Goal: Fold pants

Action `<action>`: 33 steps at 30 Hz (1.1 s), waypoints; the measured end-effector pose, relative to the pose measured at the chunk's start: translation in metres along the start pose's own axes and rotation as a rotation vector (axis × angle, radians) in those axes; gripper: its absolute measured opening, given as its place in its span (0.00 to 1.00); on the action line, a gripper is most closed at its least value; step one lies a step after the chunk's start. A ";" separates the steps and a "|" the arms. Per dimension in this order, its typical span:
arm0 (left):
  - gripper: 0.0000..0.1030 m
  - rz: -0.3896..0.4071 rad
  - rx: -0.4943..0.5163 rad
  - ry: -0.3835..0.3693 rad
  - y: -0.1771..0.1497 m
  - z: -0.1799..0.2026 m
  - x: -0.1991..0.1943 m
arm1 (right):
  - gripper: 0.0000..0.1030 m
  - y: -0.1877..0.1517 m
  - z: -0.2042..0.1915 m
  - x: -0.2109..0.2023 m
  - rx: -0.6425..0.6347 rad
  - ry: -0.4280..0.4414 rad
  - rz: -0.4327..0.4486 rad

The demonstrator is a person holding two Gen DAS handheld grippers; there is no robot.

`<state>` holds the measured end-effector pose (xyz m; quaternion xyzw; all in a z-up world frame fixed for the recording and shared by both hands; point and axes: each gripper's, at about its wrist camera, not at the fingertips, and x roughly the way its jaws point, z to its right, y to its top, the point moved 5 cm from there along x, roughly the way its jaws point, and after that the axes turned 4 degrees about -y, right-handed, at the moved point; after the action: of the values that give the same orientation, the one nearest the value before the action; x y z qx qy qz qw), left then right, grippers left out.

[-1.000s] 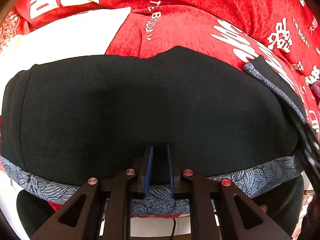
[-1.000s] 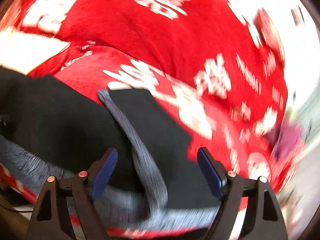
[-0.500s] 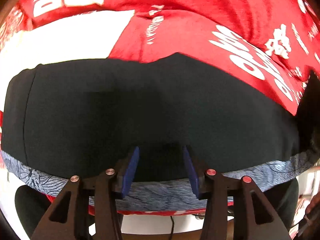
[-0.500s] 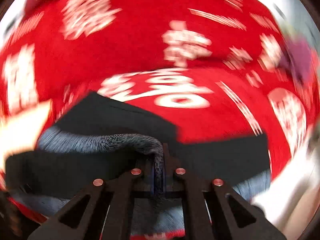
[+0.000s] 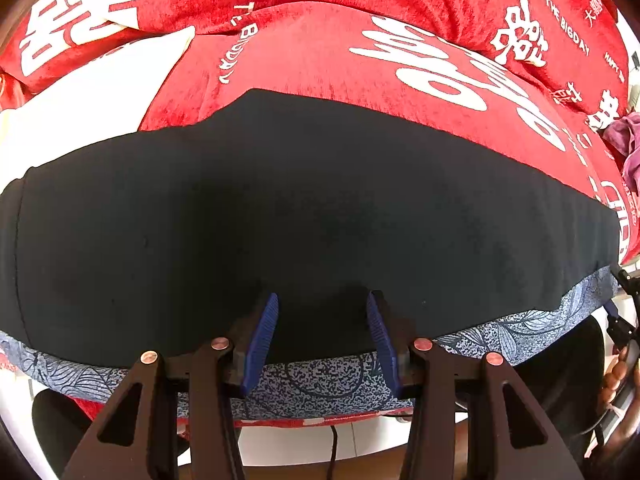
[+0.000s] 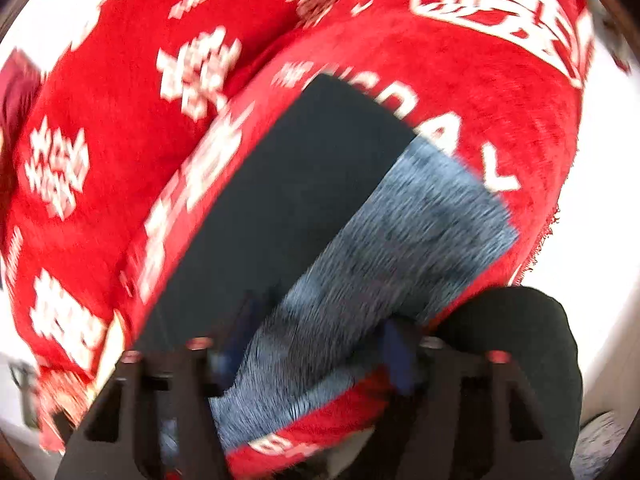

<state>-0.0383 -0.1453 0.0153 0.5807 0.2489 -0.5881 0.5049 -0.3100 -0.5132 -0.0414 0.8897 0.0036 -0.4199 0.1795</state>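
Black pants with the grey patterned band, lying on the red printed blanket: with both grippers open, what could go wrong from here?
1. The grey patterned band hangs over the red printed blanket's near edge, so the black pants might slide off.
2. The left gripper is open right above the fabric and could snag it.
3. The right gripper view is blurred, so a fast move might drag the fold askew.

Pants (image 5: 320,208) cover the near strip of the red blanket (image 5: 320,52), edge to edge. Open blanket runs along the far side. Purple cloth (image 5: 628,140) sits at the right edge. Left gripper (image 5: 322,328), jaws apart, overhangs the pants' near hem.
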 end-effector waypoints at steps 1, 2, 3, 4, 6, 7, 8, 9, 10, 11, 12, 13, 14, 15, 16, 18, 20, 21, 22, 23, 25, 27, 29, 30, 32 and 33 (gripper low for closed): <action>0.47 0.001 0.004 -0.001 0.001 0.002 -0.001 | 0.50 0.001 0.002 0.002 0.010 0.021 -0.011; 0.47 0.003 0.011 -0.002 0.002 0.003 -0.002 | 0.26 0.000 0.004 0.003 0.003 0.029 -0.029; 0.47 0.005 0.019 -0.002 0.003 0.005 -0.003 | 0.06 -0.004 0.007 0.000 -0.012 0.018 -0.051; 0.47 0.006 0.032 0.002 0.004 0.007 -0.003 | 0.06 -0.006 0.010 -0.003 -0.013 0.024 -0.055; 0.47 0.002 0.044 0.009 0.004 0.011 0.000 | 0.06 -0.006 0.011 -0.011 -0.040 0.005 -0.047; 0.47 -0.002 0.043 0.011 0.003 0.012 0.003 | 0.06 -0.007 0.010 -0.012 -0.048 -0.010 -0.045; 0.47 -0.004 0.040 0.018 0.002 0.012 0.005 | 0.06 -0.008 0.011 -0.008 -0.041 -0.024 -0.048; 0.47 -0.001 0.041 0.022 0.001 0.012 0.006 | 0.06 -0.010 0.019 -0.004 -0.019 -0.041 -0.063; 0.47 0.002 0.045 0.028 0.001 0.012 0.006 | 0.12 -0.013 0.030 0.008 0.029 -0.066 -0.102; 0.47 0.000 0.049 0.033 0.001 0.013 0.005 | 0.13 -0.016 0.042 0.016 0.095 -0.053 -0.132; 0.47 -0.003 0.052 0.032 0.001 0.015 0.003 | 0.13 -0.014 0.047 0.015 0.142 -0.024 -0.124; 0.47 0.003 0.053 0.016 0.001 0.017 -0.002 | 0.23 -0.012 0.046 0.012 0.124 -0.051 -0.126; 0.47 0.014 0.056 0.003 0.002 0.019 -0.007 | 0.29 -0.008 0.044 0.005 0.074 -0.131 -0.116; 0.47 0.026 0.064 -0.004 0.002 0.021 -0.011 | 0.34 -0.001 0.042 -0.008 0.018 -0.237 -0.065; 0.47 0.045 0.084 -0.011 0.002 0.025 -0.017 | 0.34 0.006 0.039 -0.024 -0.008 -0.299 0.008; 0.47 0.052 0.107 -0.027 0.002 0.033 -0.018 | 0.37 0.013 0.026 -0.047 -0.068 -0.327 0.113; 0.47 0.033 0.130 -0.060 -0.001 0.046 -0.011 | 0.40 0.010 -0.018 -0.049 -0.272 -0.288 0.134; 0.47 0.021 0.143 -0.069 -0.003 0.052 -0.007 | 0.45 0.003 -0.040 -0.045 -0.369 -0.272 0.121; 0.47 0.003 0.173 -0.076 -0.007 0.061 -0.001 | 0.53 -0.010 -0.068 -0.038 -0.476 -0.233 0.093; 0.47 -0.010 0.193 -0.081 -0.009 0.066 0.002 | 0.58 -0.026 -0.094 -0.029 -0.562 -0.187 0.054; 0.47 -0.041 0.208 -0.082 -0.015 0.066 0.011 | 0.67 -0.066 -0.141 -0.011 -0.725 -0.101 -0.035; 0.47 -0.028 0.212 -0.092 -0.020 0.056 0.010 | 0.67 -0.109 -0.176 0.012 -0.924 -0.112 -0.091; 0.47 -0.049 0.221 -0.073 -0.029 0.044 0.006 | 0.67 -0.134 -0.176 0.038 -1.062 -0.270 -0.115; 0.47 -0.066 0.229 -0.065 -0.035 0.037 0.003 | 0.72 -0.138 -0.170 0.045 -1.066 -0.289 -0.132; 0.56 -0.163 0.239 -0.022 -0.057 0.018 0.004 | 0.83 -0.130 -0.159 0.039 -1.023 -0.312 -0.115; 0.56 -0.208 0.230 0.026 -0.064 0.006 0.008 | 0.84 -0.125 -0.152 0.038 -1.002 -0.341 -0.126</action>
<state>-0.0964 -0.1296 -0.0095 0.6134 0.2453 -0.6544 0.3680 -0.1919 -0.3526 -0.0209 0.6120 0.2281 -0.5153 0.5549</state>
